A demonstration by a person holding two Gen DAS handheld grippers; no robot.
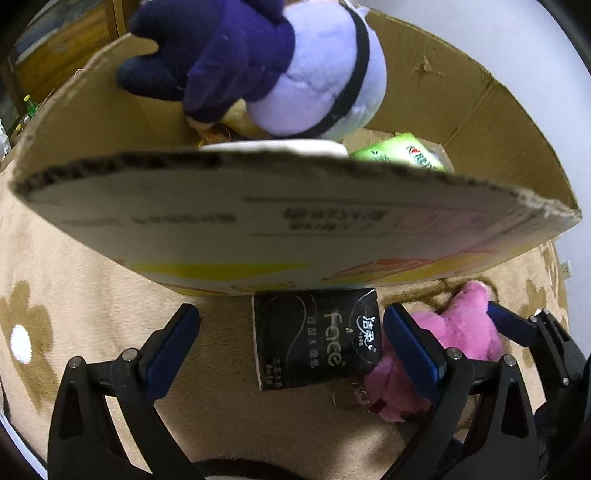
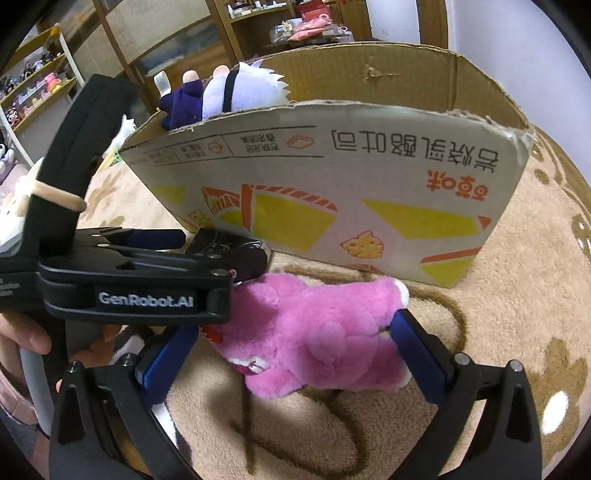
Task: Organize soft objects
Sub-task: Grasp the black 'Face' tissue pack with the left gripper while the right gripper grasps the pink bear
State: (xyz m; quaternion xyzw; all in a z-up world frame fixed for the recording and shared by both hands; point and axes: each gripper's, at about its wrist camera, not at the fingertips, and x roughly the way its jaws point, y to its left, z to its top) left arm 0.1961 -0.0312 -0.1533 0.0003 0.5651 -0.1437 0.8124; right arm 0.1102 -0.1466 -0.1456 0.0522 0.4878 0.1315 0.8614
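Observation:
A cardboard box (image 1: 258, 221) (image 2: 332, 177) stands on the beige carpet. A purple-and-white plush doll (image 1: 280, 70) (image 2: 225, 96) lies over its rim, and a green tissue pack (image 1: 402, 153) lies inside. A black tissue pack (image 1: 317, 339) lies on the carpet in front of the box, between the open jaws of my left gripper (image 1: 291, 347). A pink plush toy (image 2: 317, 336) (image 1: 443, 343) lies beside it, between the open jaws of my right gripper (image 2: 291, 354), whose right finger (image 2: 421, 354) touches it. The left gripper's body (image 2: 140, 273) is at left in the right wrist view.
The carpet (image 2: 517, 295) has brown flower patterns. Wooden shelves (image 2: 280, 22) with small items stand behind the box. More plush toys (image 2: 11, 206) sit at the far left. A keyring (image 1: 347, 398) is attached to the pink toy.

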